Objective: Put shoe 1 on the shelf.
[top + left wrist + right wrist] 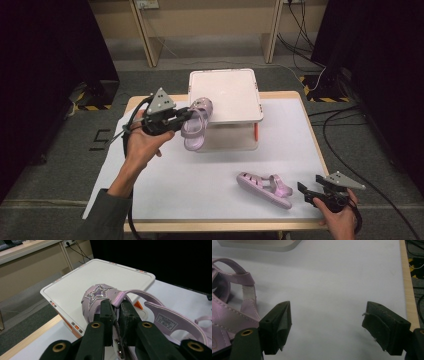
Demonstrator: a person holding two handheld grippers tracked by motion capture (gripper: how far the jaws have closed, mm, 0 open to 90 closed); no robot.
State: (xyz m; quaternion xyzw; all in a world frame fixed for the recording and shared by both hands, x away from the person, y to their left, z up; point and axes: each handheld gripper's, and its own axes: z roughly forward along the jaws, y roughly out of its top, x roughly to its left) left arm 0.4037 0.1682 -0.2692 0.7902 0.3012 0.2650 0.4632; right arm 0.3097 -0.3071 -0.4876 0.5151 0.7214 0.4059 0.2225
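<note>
Above table edge, left tongs [186,116] pinch raised sandal [196,125] strap; right tongs [307,191] spread, low

obstacle: white stand [225,95] at back | obstacle: sandal [265,189] front-right

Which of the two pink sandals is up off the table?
The star-fronted sandal, pinched by its strap in the left gripper beside the white tray. The other sandal lies flat on the table.

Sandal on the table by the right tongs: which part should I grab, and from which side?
Take the raised heel strap of the sandal on the table, coming in from its heel end, where the open right tongs wait. The strap loop stands up off the sole, thin enough to pinch.
</note>
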